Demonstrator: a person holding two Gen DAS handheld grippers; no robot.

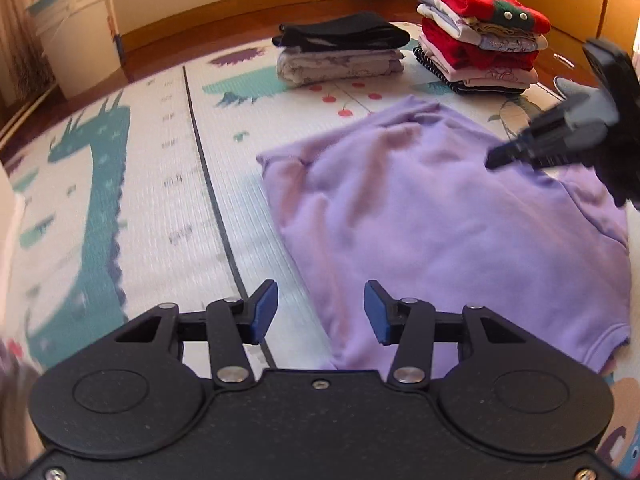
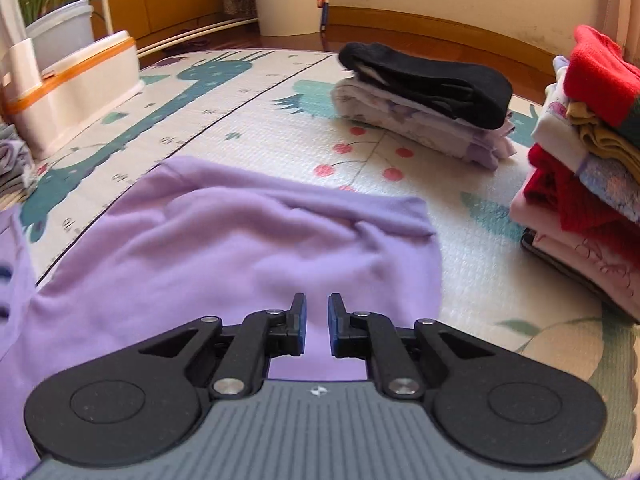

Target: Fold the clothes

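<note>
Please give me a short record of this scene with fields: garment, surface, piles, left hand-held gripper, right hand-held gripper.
garment: purple top, lying partly folded and wrinkled
surface: patterned play mat
piles: low pile with black garment on top; taller pile with red garment on top; both behind the purple top
left hand-held gripper: open, nothing between its pads
right hand-held gripper: narrowly open, above the purple top, holding nothing

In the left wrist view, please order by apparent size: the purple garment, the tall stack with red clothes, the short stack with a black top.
1. purple garment, though it is nearest
2. tall stack
3. short stack, which looks only slightly smaller
</note>
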